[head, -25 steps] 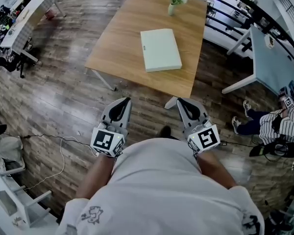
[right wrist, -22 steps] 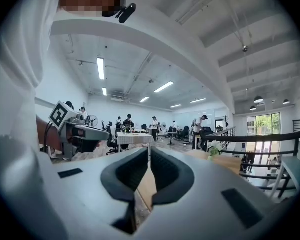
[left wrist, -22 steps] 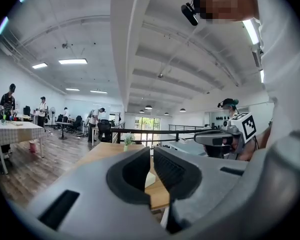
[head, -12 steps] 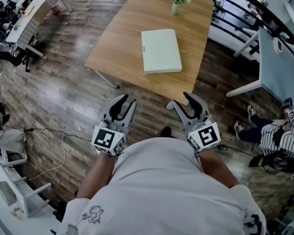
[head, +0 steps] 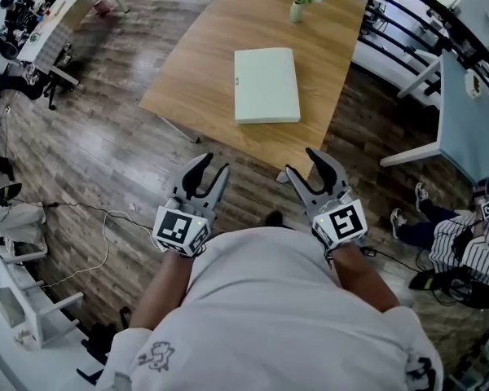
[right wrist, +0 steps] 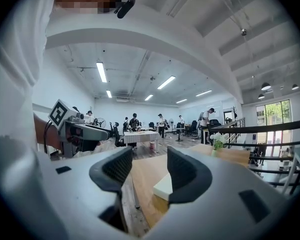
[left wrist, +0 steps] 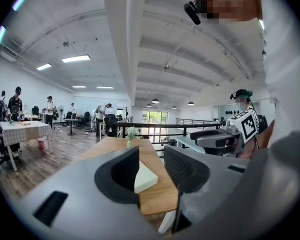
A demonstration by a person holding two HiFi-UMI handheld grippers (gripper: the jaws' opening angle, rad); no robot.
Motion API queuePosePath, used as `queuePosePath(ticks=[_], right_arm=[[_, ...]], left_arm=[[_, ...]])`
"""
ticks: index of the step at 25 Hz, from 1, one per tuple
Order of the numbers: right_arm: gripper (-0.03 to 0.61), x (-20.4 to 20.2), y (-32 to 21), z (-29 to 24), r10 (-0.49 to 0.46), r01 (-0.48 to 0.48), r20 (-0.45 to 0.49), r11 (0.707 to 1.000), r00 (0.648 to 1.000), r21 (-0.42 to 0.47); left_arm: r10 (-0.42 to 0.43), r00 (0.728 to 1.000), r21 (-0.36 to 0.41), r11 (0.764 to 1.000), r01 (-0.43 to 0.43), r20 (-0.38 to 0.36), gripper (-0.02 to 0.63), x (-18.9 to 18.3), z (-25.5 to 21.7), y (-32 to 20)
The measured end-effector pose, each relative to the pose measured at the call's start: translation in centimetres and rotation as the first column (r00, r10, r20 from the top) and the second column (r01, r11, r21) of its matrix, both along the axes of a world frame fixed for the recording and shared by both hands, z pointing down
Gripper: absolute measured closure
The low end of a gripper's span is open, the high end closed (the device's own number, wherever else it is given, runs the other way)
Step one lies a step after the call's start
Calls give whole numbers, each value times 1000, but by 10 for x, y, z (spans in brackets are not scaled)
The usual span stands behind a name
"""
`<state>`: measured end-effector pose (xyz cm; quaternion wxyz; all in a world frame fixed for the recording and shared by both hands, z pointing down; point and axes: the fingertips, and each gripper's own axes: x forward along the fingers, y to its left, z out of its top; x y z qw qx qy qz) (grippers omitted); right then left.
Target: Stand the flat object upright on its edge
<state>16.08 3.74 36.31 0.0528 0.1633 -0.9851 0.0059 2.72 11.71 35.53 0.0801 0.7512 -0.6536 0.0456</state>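
Starting from your left: the left gripper [head: 213, 166] hung over the wood floor [head: 98, 145], short of the table's near edge. Its jaws had just been opening, so they sat a fair way apart with nothing between them but air. Ahead of it was the wooden table [head: 200, 63]. The flat object [head: 266, 85], a pale green slab, lay flat on its broad face around the middle of the top, well apart from both grippers. A little vase of flowers [head: 297, 6] stood at the far end behind it. Your right gripper [head: 303, 162] was in much the same spot on the other side, just short of the table's near corner. Its jaws had also just been opening to a similar gap and held nothing. Way off to the right, someone in a striped shirt [head: 473, 222] was down low near a pale blue table [head: 464, 112].
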Motion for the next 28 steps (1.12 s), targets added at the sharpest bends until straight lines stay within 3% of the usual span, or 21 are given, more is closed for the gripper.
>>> queuePosePath(ticks=[8, 16, 28], right_arm=[[342, 7, -18, 11, -4, 4, -16, 1000, 1000, -17], [317, -17, -35, 24, 27, -29, -52, 999, 998, -40], [304, -103, -84, 20, 130, -135, -104, 990, 986, -40]], left_arm=[[-5, 1000, -9, 1000, 5, -13, 467, 5, 7, -17], [32, 999, -15, 999, -33, -30, 457, -19, 16, -38], [149, 986, -49, 987, -153, -71, 449, -111, 23, -103]])
